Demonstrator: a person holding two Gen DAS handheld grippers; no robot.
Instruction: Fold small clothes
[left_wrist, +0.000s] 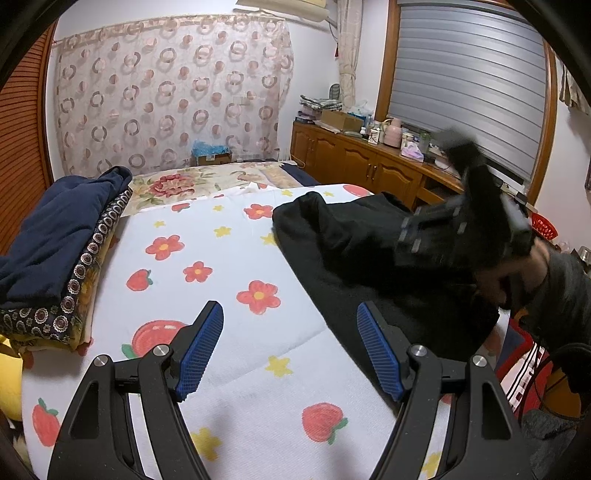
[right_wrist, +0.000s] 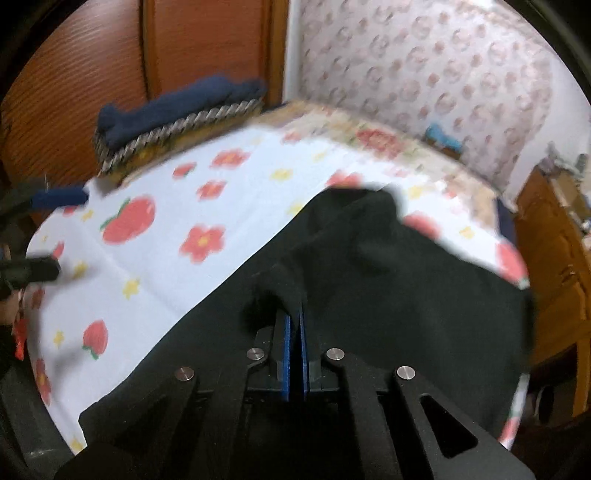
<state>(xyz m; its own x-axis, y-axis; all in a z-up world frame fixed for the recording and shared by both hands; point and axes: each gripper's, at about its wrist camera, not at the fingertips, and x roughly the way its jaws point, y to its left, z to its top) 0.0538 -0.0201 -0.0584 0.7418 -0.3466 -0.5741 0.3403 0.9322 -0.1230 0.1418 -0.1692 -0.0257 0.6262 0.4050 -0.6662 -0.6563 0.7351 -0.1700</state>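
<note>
A black garment (left_wrist: 369, 258) lies rumpled over the right half of a white sheet (left_wrist: 221, 258) printed with red flowers and strawberries. My left gripper (left_wrist: 289, 312) is open above the sheet at the garment's near left edge, with nothing between its blue pads. My right gripper (right_wrist: 295, 317) is shut, pinching a raised fold of the black garment (right_wrist: 388, 277) between its pads. In the left wrist view the right gripper's body is blurred over the garment's right side, carried by a person's hand (left_wrist: 524, 273). The left gripper (right_wrist: 48, 232) shows at the left edge of the right wrist view.
A stack of folded blankets with a navy cloth on top (left_wrist: 55, 251) sits at the bed's left side, against a wooden door. A wooden cabinet (left_wrist: 369, 166) with clutter runs along the right wall. A red basket (left_wrist: 543, 225) is beyond the bed's right edge.
</note>
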